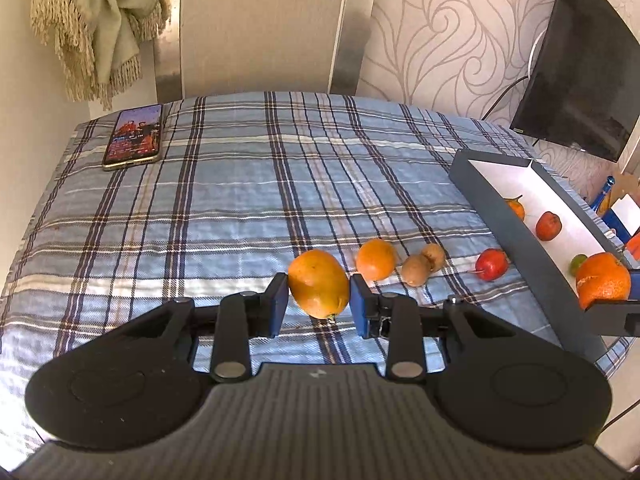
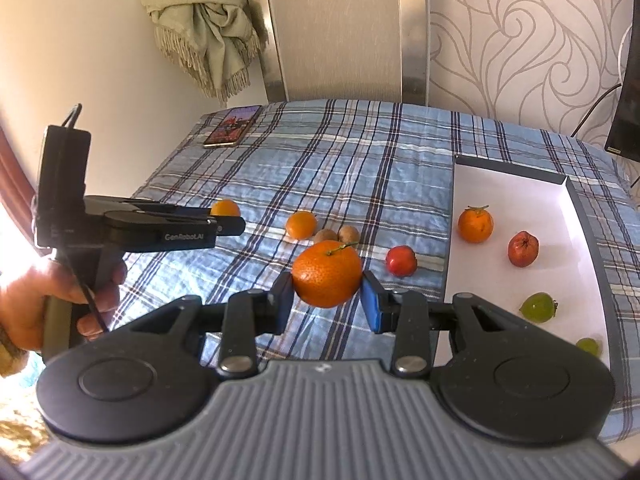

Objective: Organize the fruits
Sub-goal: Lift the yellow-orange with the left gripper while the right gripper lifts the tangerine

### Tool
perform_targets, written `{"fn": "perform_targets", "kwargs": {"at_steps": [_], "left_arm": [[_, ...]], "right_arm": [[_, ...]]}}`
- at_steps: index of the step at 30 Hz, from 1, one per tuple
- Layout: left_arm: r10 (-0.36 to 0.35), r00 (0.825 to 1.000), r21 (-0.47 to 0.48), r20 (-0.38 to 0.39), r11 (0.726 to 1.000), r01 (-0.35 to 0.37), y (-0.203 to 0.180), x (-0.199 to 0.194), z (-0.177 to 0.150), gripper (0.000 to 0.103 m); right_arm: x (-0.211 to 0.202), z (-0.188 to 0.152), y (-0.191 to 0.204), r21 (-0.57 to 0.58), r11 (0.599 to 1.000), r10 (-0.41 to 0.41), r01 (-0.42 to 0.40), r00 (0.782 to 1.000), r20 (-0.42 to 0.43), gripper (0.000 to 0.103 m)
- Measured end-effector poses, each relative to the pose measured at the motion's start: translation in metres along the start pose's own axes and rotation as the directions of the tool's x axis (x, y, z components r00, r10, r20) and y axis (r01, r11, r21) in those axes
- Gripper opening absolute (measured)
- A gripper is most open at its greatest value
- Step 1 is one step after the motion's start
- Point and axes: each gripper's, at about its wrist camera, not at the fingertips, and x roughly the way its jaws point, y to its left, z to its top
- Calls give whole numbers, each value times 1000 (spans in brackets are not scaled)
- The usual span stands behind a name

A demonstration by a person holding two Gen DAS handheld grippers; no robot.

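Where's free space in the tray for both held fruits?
The tray is bare at its far end, beyond the stemmed orange, and down its middle. Crowded: near right wall, by the green fruits, and the cloth left of it.

Both views are bright with daylight that seems to enter from the left, blowing out the lower left edge of the right wrist view. Fisheye bending curves the wallpaper (image 1: pixel 460 40) and bed (image 1: pixel 240 200) edges; corners vignette dark.

The left gripper (image 1: pixel 318 300) tilts downward, its blue pads (image 1: pixel 277 304) pressed on a mango (image 1: pixel 319 289); the right gripper (image 2: pixel 327 298) tilts likewise, clamping a tangerine (image 2: pixel 327 274); a hand (image 2: pixel 48 304) grasps the left gripper's handle.
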Motion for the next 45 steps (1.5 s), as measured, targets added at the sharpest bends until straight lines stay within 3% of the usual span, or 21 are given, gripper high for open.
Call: {"fn": "perform_targets", "kwargs": {"at_steps": [20,45], "left_arm": [[-30,999,48,11,998,30,-33,4,17,38],[-115,993,123,13,986,112,-83,20,40,38]], "right_arm": [[-14,-4,-19,32,999,-2,1,999,40,39],[-28,-14,-47,112,992,-67,61,996,50,39]]}}
